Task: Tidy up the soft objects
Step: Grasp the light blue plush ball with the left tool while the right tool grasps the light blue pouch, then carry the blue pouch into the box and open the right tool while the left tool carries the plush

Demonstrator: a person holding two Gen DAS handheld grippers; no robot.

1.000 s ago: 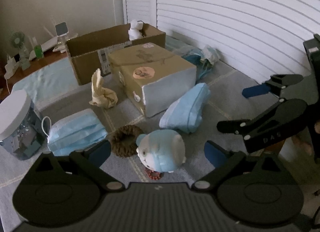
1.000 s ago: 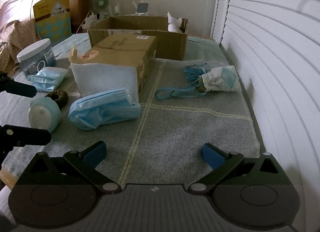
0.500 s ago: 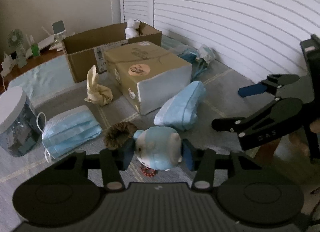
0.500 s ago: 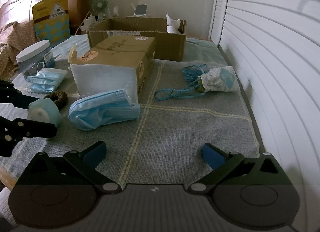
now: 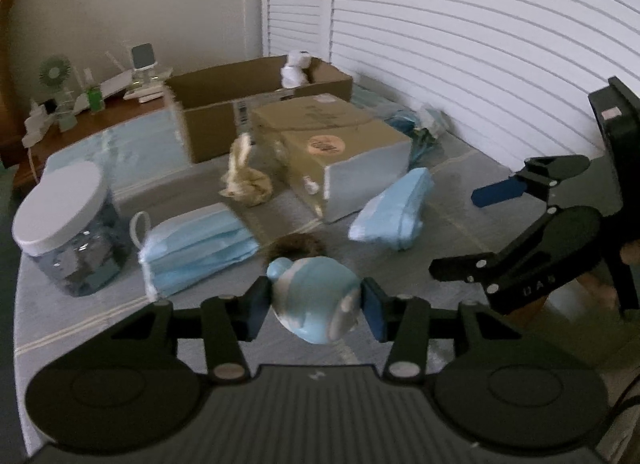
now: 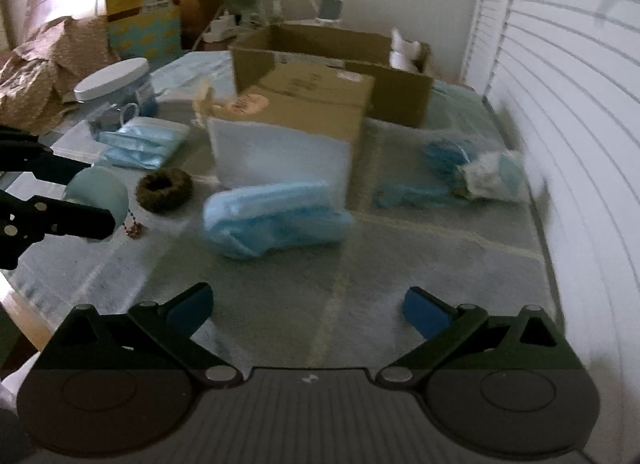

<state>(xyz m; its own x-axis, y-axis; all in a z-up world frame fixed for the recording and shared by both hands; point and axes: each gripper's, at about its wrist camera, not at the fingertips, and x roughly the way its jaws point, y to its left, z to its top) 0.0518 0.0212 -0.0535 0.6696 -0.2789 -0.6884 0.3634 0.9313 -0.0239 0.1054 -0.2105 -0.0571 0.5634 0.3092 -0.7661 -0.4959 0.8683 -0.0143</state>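
Gripping plush toy [image 5: 316, 300], left gripper [image 5: 314, 306] squeezes its soft, light sides; right gripper [image 6: 308, 310] open, empty.

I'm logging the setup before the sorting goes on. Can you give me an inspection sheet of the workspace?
Surface: grey mat, lined.
Job's things: blue plush toy in left gripper; mask stack; bagged masks; brown scrunchie; cream glove.
Clutter: closed carton; open carton; jar; blue cord and pouch.
Grippers: left shut on toy; right gripper open, nothing between.
Cables: nothing seen.
Surroundings: louvred doors; small fan.
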